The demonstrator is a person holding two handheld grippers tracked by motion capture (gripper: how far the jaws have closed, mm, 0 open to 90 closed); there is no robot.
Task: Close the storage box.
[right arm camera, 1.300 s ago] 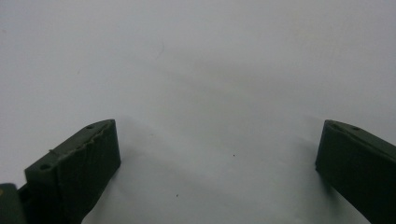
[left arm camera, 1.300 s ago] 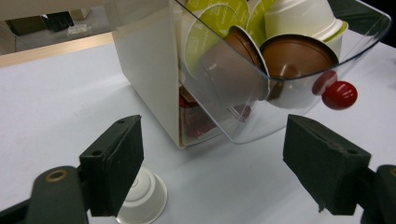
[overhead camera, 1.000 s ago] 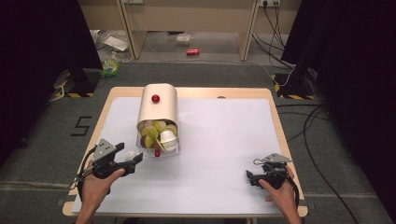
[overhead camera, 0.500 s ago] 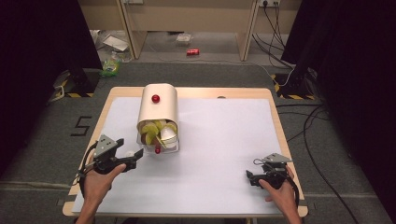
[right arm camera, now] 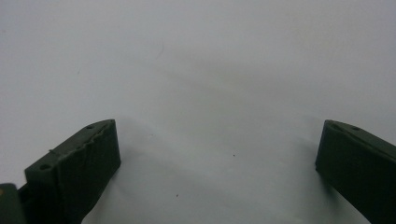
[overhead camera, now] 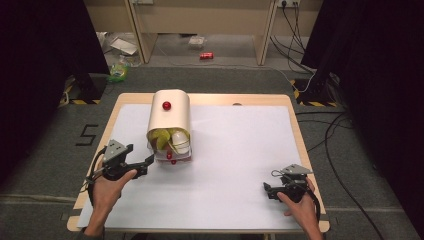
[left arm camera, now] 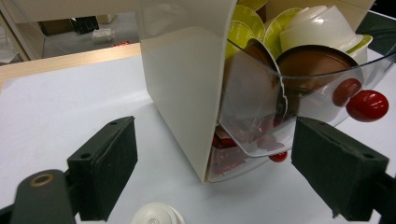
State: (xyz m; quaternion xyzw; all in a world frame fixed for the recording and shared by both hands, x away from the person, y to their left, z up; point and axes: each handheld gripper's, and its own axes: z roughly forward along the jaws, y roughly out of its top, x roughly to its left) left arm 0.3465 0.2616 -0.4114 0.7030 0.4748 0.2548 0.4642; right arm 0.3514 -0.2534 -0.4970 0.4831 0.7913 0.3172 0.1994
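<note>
Dispenser [overhead camera: 168,116] sits at table [overhead camera: 240,100] 10 o'clock, cream shell with red knob [overhead camera: 166,105] on top, clear front bin full of capsules [overhead camera: 176,140]. Left gripper [overhead camera: 146,163] just off its 7 o'clock corner, jaws wide, nothing clamped; in the left gripper view the dispenser's corner stands between the pads, a white capsule [left arm camera: 158,215] at 6 o'clock. Right gripper [overhead camera: 267,190] at table 5 o'clock, jaws wide over bare white sheet [right arm camera: 210,70].

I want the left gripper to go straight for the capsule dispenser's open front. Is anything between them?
Nothing visible: the left gripper faces the capsule dispenser with bare white table sheet between; a white capsule lies low between its jaws.
</note>
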